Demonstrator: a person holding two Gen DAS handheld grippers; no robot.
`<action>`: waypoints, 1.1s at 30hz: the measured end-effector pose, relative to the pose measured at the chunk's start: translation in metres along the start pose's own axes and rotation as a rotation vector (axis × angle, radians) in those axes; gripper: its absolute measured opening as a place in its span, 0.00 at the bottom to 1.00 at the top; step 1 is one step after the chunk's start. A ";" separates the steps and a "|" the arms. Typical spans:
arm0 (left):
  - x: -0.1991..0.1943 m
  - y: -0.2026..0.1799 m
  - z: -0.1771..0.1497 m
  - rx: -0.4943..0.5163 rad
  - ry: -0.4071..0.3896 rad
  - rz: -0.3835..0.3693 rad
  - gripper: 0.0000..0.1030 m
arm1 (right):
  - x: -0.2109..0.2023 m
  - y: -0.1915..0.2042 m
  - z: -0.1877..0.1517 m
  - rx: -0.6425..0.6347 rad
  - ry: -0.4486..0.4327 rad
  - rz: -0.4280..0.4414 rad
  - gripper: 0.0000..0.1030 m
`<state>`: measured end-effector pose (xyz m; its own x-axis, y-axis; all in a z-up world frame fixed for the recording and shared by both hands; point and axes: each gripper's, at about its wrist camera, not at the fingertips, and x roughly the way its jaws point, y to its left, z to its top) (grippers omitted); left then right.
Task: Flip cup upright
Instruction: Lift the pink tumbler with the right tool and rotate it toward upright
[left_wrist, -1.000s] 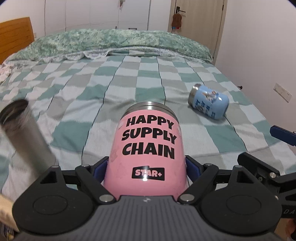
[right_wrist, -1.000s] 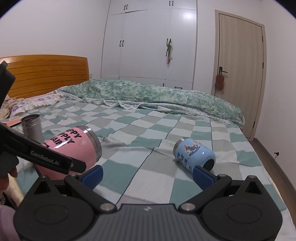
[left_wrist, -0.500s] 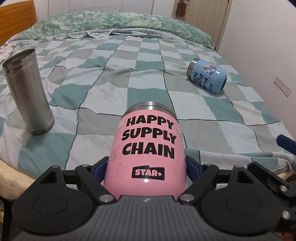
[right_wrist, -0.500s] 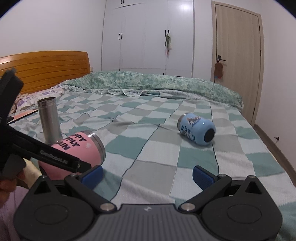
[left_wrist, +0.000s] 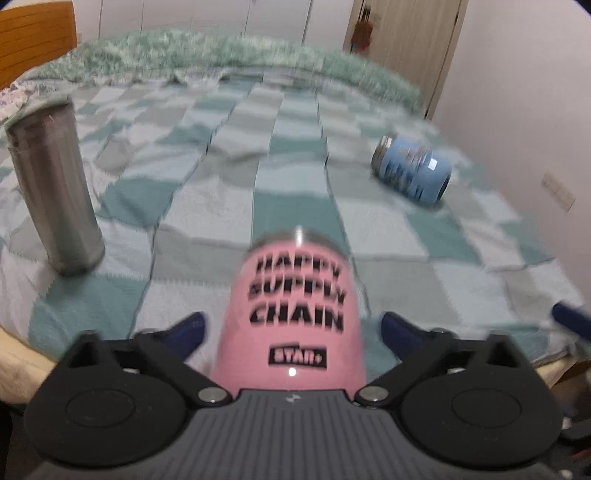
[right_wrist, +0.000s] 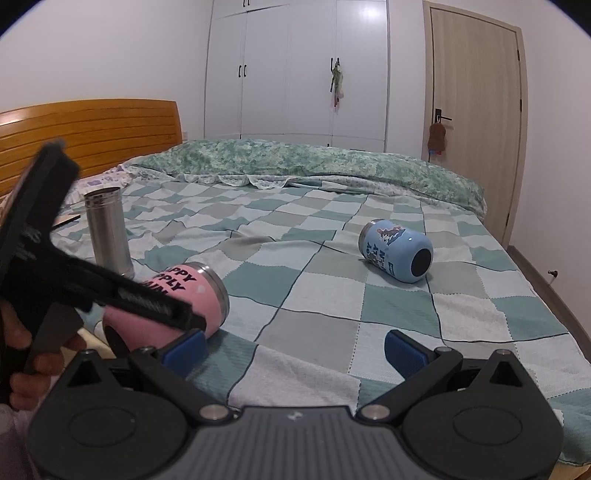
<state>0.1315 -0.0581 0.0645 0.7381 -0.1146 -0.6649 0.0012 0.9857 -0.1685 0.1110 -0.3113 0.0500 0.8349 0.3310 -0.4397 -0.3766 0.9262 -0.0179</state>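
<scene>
A pink cup printed "HAPPY SUPPLY CHAIN" lies on its side near the bed's front edge, steel rim pointing away; it also shows in the right wrist view. My left gripper is open, its blue pads standing apart from the cup on both sides. In the right wrist view the left gripper's fingers reach across the pink cup. A blue cup lies on its side further right on the bed, also in the left wrist view. My right gripper is open and empty above the bedspread.
A tall steel tumbler stands upright left of the pink cup, also in the left wrist view. The checked bedspread covers the bed. A wooden headboard is at left, a folded green quilt behind.
My left gripper has opened and let go of the pink cup, which now lies on the bed. The left view is blurred from motion. The right gripper moved slightly.
</scene>
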 end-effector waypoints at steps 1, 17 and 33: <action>-0.006 0.001 0.003 0.002 -0.018 -0.015 1.00 | -0.001 0.000 0.000 0.001 -0.001 0.001 1.00; -0.082 0.092 -0.007 0.124 -0.237 0.077 1.00 | 0.005 0.053 0.011 -0.008 0.013 0.057 1.00; -0.062 0.187 -0.014 0.072 -0.186 0.097 1.00 | 0.062 0.121 0.059 0.020 0.188 0.056 1.00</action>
<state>0.0763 0.1316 0.0643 0.8487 -0.0004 -0.5289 -0.0326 0.9981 -0.0532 0.1404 -0.1681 0.0734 0.7227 0.3441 -0.5995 -0.4108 0.9113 0.0278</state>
